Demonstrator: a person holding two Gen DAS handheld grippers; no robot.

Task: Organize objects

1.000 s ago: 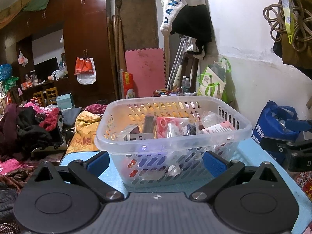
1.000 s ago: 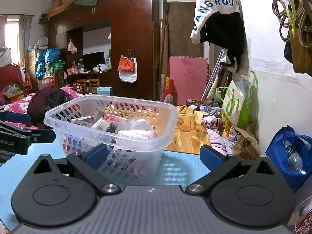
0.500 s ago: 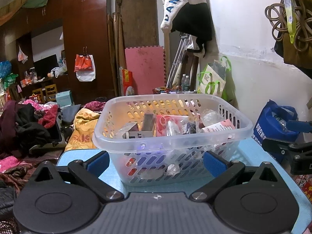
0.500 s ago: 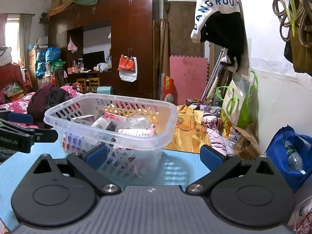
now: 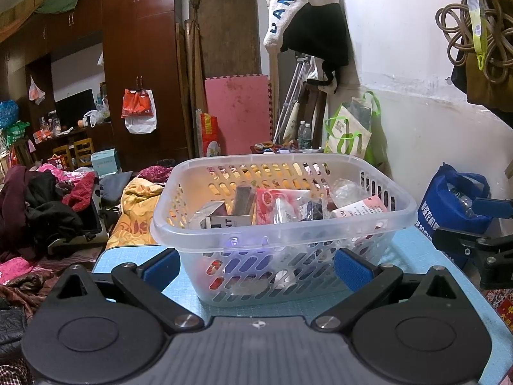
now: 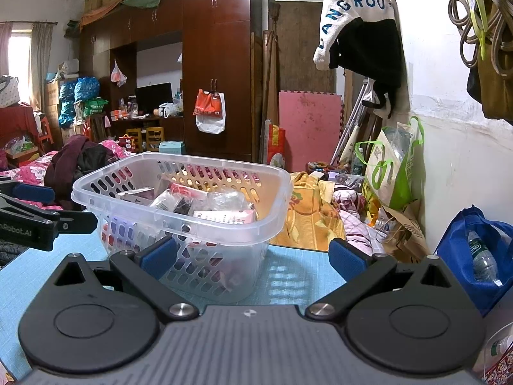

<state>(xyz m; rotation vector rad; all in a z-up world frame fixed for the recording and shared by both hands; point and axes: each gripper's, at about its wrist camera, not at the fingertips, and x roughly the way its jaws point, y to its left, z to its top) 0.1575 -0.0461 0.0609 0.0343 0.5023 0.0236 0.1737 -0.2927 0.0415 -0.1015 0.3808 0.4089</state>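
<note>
The left gripper has its blue fingers spread wide and holds nothing; the basket stands directly ahead of them, centred in the gap, its near wall just beyond the fingertips. The right gripper is likewise spread and empty, but the basket lies ahead and to the left of its centre line, so only the left finger overlaps the basket's corner in that view. The basket rests upright on the blue mat, its long axis running across the left gripper's line of sight. Judged from this, the left gripper is squarely aligned with the basket's long side and is better placed to act on it; the right gripper would need to shift left first. The left wrist view shows the contents from the front: a pink box at the basket's right, a red packet at its middle, a grey carton at its left. The right wrist view shows the bare mat to the right of the basket and the left gripper just beside the basket's left wall, neither visible from the other side.
</note>
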